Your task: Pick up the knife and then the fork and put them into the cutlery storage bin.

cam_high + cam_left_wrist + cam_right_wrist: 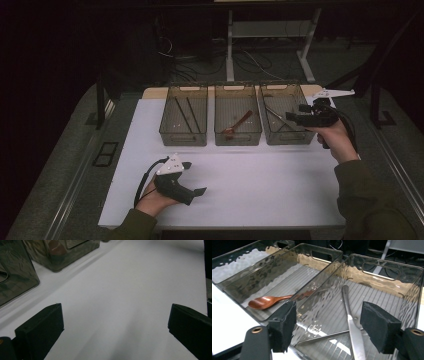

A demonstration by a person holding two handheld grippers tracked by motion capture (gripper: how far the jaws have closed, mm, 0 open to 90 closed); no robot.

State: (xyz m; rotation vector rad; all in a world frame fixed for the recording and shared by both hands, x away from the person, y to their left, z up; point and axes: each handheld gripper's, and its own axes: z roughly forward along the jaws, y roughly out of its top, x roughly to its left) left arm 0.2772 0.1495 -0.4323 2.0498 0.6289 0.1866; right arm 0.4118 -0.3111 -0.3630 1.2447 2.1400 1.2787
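Note:
Three smoky clear bins stand in a row at the back of the white table (260,185). The left bin (182,136) holds two dark chopsticks (186,114). A brown wooden spoon (239,123) (265,301) lies in the middle bin (238,137) (322,250). In the right bin (282,138) (387,263) lie a metal knife (352,322) and a second metal utensil (324,338) crossing under it. My right gripper (290,117) (328,322) hovers over the right bin's near edge, open, with nothing held. My left gripper (196,177) (115,325) rests low at the table's front left, open and empty.
White table surface stretches between the bins and the front edge. The left gripper view takes in two bin corners (57,252) at its upper left. Beyond the table are a dark floor, cables and desk legs (230,50).

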